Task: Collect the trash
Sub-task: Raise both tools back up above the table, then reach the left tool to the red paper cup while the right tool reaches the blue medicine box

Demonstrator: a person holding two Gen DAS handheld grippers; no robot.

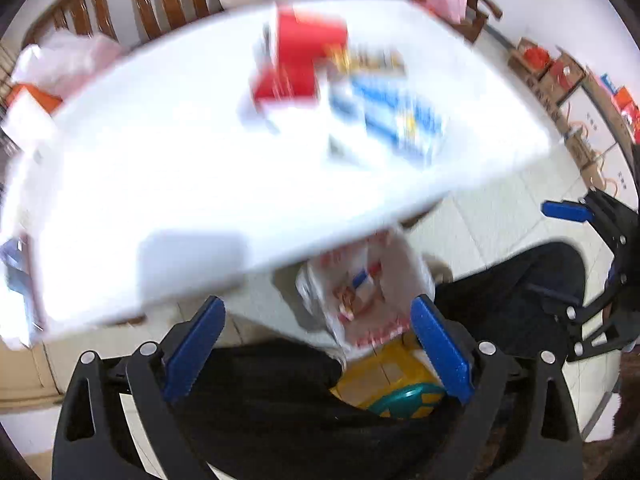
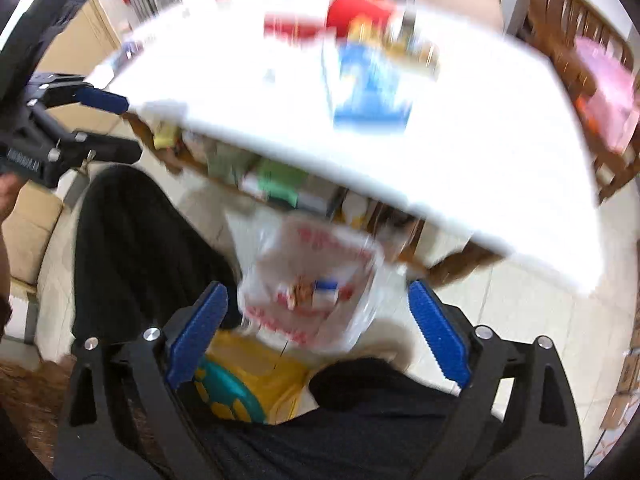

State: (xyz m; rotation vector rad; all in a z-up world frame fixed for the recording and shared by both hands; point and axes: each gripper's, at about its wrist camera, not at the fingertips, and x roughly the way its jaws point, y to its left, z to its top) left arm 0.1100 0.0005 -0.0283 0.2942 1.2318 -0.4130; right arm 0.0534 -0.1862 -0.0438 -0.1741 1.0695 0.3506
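A white table [image 1: 180, 184] carries a red carton [image 1: 298, 68] and a blue-and-white carton [image 1: 400, 120]; both frames are blurred by motion. The same red carton [image 2: 360, 12] and blue carton [image 2: 368, 92] show in the right wrist view on the table [image 2: 500, 160]. A clear plastic bag with red print [image 1: 368, 296] hangs below the table edge, also in the right view [image 2: 312, 292]. My left gripper [image 1: 318, 348] is open and empty over my lap. My right gripper [image 2: 318, 340] is open and empty, just before the bag.
Wooden chairs [image 1: 120, 4] stand behind the table. A yellow and teal object [image 1: 392, 388] lies on the floor by my black-trousered legs [image 2: 132, 248]. Cardboard boxes [image 1: 560, 76] line the wall. The other gripper shows at each frame's edge [image 1: 592, 240].
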